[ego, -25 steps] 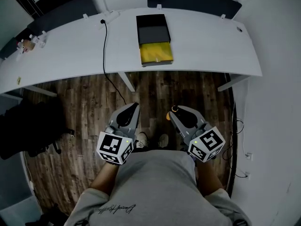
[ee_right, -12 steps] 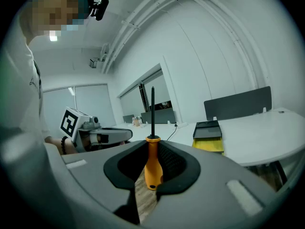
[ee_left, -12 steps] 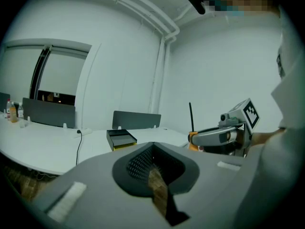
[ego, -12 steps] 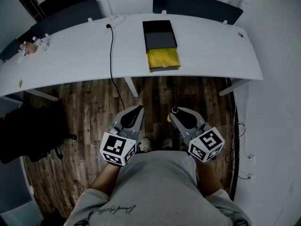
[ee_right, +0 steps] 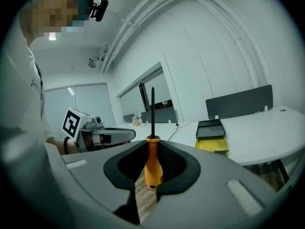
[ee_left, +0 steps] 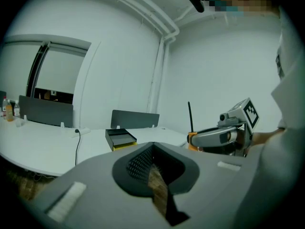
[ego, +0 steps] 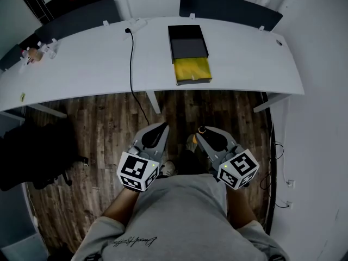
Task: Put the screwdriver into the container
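Note:
In the head view both grippers hang over the wood floor, well short of the white table. The container, a black tray with a yellow front part, lies on the table's far middle. My right gripper is shut on the screwdriver. Its orange handle sits between the pads and its black shaft points straight up. My left gripper is shut with nothing in it. The left gripper view shows its closed jaws, the right gripper beside them, and the container ahead. The right gripper view shows the container at the right.
A black cable runs from the table's back edge down to the floor. Small bottles stand at the table's far left end. Dark partition screens line the back. A black chair stands on the floor at the left.
In the head view the table and container have slid a little to the right. Both grippers keep their pose and the screwdriver stays in the right one.

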`<state>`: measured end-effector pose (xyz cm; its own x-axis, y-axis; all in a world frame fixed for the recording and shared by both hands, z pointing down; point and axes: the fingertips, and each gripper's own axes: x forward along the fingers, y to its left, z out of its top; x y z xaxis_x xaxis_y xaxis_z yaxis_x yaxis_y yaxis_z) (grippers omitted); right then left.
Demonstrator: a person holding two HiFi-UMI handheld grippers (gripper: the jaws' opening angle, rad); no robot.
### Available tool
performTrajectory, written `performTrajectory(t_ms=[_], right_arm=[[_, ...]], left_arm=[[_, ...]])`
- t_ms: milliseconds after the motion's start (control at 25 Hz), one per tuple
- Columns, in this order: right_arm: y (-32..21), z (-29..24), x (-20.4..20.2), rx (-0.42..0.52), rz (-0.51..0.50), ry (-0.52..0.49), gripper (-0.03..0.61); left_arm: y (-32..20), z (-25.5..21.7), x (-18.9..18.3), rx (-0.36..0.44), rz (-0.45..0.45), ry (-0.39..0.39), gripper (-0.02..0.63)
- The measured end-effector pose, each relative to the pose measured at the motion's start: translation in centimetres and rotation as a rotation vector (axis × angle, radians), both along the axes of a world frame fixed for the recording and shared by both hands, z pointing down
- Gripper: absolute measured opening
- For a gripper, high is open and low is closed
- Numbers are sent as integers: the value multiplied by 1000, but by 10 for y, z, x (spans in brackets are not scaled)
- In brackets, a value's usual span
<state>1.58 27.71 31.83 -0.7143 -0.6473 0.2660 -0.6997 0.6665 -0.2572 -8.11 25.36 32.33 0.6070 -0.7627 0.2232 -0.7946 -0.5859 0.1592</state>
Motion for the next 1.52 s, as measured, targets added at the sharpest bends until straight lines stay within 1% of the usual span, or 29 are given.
performTrajectory(t_ms=[160,280,440,720,920,1200,1520], right_arm=[[-16,5,-1,-2,-21,0,84],[-38,11,1,-3,-30,-12,84],[-78,13,3,-4,-59,-3,84],[-160,12,18,6,-93,19,84],[-214,6,28,11,-121,24,84],[-274,4,39,10,-173,27,84],[-327,5,51,9,-236,42,84]], left_arm=[[-15,4,1,-3,-15,1,1],[-35,10,2,-8,-29,-4,2],[-73,14,7,-15,-43,-12,1],[-155,14,23,-15,-63,-9,1],[-205,9,31,-13,-98,-7,1],[-261,10,40,-20,-146,-6,1],[-313,10,53,-15,-195,-1,1]])
